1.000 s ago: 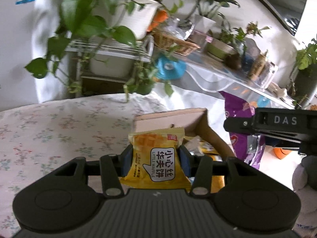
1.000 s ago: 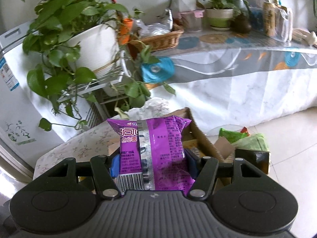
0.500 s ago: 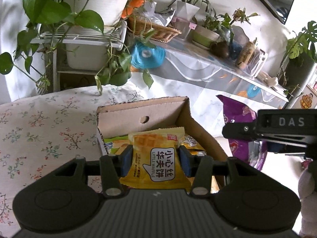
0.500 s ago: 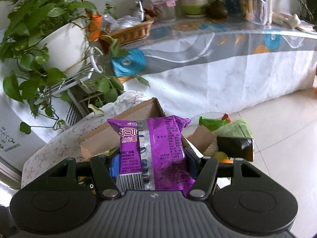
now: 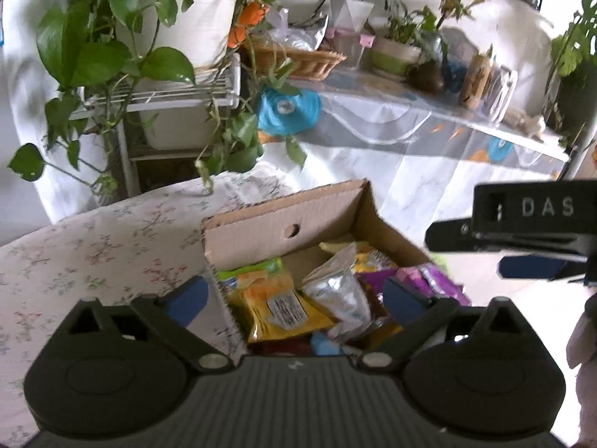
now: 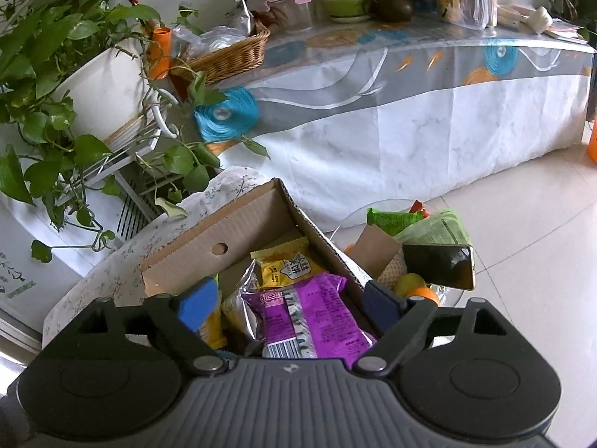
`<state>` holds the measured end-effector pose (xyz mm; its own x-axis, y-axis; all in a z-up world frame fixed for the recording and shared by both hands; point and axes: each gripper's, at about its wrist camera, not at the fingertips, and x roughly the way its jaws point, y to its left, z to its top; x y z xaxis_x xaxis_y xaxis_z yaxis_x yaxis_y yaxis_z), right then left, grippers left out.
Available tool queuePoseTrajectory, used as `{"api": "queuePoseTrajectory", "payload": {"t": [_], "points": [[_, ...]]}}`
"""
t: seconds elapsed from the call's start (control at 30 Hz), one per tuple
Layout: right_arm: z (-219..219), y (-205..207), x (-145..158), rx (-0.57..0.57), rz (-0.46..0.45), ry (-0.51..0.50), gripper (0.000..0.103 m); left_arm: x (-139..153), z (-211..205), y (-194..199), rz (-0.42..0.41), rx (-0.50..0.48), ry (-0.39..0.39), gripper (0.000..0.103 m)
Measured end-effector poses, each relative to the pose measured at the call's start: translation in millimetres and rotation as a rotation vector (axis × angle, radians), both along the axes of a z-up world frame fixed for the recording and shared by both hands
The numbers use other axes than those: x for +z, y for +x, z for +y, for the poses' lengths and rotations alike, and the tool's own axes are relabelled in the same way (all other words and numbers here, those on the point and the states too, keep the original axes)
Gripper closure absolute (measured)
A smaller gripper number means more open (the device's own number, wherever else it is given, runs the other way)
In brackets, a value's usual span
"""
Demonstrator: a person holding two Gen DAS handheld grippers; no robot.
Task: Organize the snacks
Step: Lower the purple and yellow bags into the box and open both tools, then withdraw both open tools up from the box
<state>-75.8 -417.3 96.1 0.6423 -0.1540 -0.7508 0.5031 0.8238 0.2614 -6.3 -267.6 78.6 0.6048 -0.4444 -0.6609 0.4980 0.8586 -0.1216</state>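
The cardboard box (image 6: pixel 261 224) is plain brown. Inside it, a purple packet (image 6: pixel 317 321) carries a silver seam and a black-and-white barcode, and beside it lies a yellow waffle packet (image 6: pixel 287 265) with a white speech-bubble label. A silver foil packet (image 5: pixel 339 291) sits next to another yellow packet (image 5: pixel 280 306) with a green top edge. The tablecloth (image 5: pixel 93 239) under the box is white with small pink and green flower sprigs. Both grippers are black with blue pads (image 6: pixel 196 304). The long table cover (image 6: pixel 410 112) is white marble-like below, grey above, with blue and orange swirls. A white pot (image 5: pixel 186 18) holds green leaves; the basket (image 6: pixel 227 56) is tan wicker.
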Motion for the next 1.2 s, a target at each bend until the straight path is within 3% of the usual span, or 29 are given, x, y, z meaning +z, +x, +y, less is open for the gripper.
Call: {"api": "queuePoseTrajectory", "payload": {"t": [0.3,0.5,0.6,0.83,0.93,1.2], "points": [[8.8,-9.1,9.7,0.007,-0.009,-0.005,0.005,8.7,7.4,-15.1,0.042,0.036,0.122,0.001],[24.8,-25.7,17.8,0.019,-0.001,-0.092,0.000,15.7,20.6,-33.1,0.013,0.062,0.181,0.001],[26.6,-34.3,18.3,-0.005,-0.001,-0.113,0.000,15.6,33.0,-36.1,0.042,0.110,0.206,0.001],[25.9,-52.9,8.6,-0.064,0.046,-0.147,0.000,19.5,56.2,-40.9,0.075,0.143,0.148,0.001],[26.1,-56.2,5.8,-0.048,0.044,-0.121,0.000,20.2,60.8,-40.9,0.092,0.162,0.119,0.001],[35.1,-43.4,-6.4,0.005,0.143,-0.157,0.000,14.0,57.9,-31.7,0.150,0.199,0.090,0.001]]}}
